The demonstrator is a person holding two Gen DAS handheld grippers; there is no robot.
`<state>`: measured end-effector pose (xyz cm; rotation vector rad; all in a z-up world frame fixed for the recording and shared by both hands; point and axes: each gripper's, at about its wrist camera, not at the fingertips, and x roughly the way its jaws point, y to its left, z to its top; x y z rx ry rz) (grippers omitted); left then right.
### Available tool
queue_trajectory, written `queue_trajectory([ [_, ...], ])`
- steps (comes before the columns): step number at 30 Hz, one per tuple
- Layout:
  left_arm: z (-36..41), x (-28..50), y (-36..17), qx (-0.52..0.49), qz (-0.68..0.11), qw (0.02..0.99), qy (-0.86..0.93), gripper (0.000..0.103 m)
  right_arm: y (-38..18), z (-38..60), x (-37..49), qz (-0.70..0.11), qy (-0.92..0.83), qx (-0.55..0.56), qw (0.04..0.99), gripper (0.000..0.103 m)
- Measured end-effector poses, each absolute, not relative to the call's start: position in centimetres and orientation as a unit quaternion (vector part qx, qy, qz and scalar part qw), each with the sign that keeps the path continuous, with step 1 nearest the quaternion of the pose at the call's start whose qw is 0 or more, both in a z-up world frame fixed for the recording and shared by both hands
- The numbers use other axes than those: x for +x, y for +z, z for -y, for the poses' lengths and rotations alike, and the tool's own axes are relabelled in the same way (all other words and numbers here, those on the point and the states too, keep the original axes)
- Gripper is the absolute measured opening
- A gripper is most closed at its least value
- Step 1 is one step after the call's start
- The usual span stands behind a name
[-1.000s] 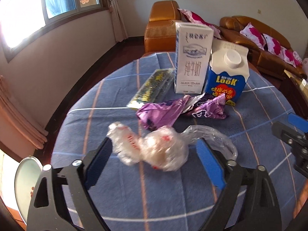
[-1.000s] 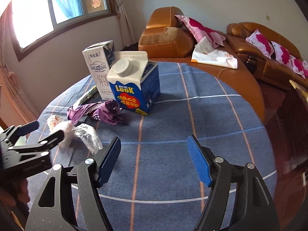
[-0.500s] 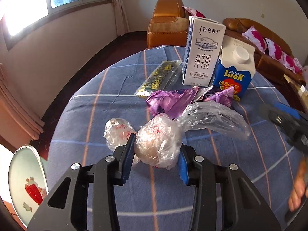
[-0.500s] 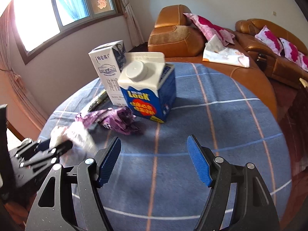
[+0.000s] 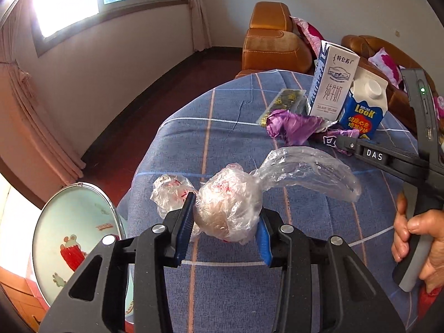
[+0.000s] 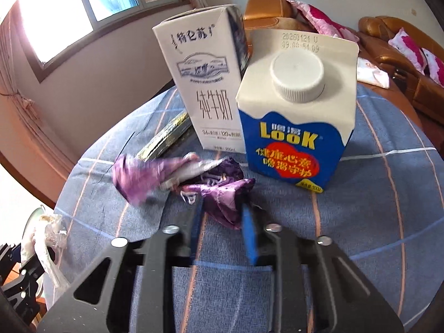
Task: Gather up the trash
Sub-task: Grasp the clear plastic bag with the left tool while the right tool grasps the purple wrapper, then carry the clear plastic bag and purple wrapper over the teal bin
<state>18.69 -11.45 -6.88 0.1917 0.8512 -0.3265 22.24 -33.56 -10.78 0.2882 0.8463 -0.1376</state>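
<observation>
We hold a claw in each hand over a round tabletop (image 5: 222, 127) draped in blue plaid cloth. Our left claw (image 5: 224, 231) is clamped on a crumpled clear plastic bag (image 5: 230, 211) with red print, raised off the cloth near the tabletop's left edge; half a second ago it had just closed on the bag lower down. Our right hand (image 5: 416, 238) grips its handle at the view's right edge, the body marked "DAS". Our right claw (image 6: 222, 227), wide open a moment ago, has moved in and narrowed around a crumpled purple foil wrapper (image 6: 222, 197) lying on the cloth; whether its pads press it we cannot tell. Behind stand a white milk carton (image 6: 205, 91) with Chinese characters and a blue-and-white "LOOK" carton (image 6: 294, 127) stamped "20250121", touching side by side.
</observation>
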Motion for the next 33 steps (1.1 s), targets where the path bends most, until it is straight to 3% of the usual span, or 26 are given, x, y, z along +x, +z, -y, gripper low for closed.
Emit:
queue_trajectory([
  [33, 7.0, 11.0, -4.1, 0.076, -0.384, 0.906, -0.160, 0.039, -6.0, 29.1, 6.4, -0.363, -0.139, 0.132, 0.912, 0.021],
])
